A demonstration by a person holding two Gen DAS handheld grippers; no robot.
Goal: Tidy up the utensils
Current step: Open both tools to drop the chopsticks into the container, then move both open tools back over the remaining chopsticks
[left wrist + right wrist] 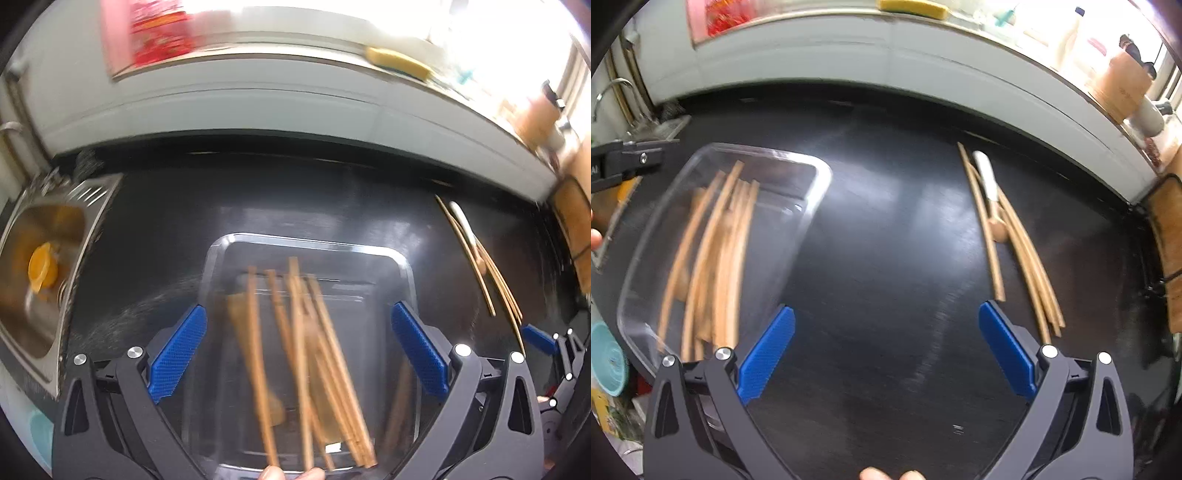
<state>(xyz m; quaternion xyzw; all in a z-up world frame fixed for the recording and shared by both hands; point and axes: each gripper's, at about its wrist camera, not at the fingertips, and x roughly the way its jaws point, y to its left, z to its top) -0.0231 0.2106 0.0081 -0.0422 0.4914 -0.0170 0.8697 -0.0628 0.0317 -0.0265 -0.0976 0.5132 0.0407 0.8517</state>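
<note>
A clear rectangular tray (221,247) lies on the black counter and holds several wooden chopsticks (295,350). My left gripper (297,325) hangs above that tray, jaws wide open, its blue pads apart from the sticks. In the right wrist view the same tray (820,173) and its chopsticks (716,251) are at the left. A loose bundle of wooden chopsticks (1019,251) with a white-handled utensil (986,173) lies on the counter at the right, also seen as a chopstick bundle (480,258) from the left wrist. My right gripper (886,328) is open over bare counter, left of that bundle.
A steel sink (40,258) with an orange object (42,266) is at the left. A white ledge (849,55) with a yellow sponge (912,7) runs along the back. A wooden board (1171,240) stands at the right edge. A teal object (607,358) sits below the counter at left.
</note>
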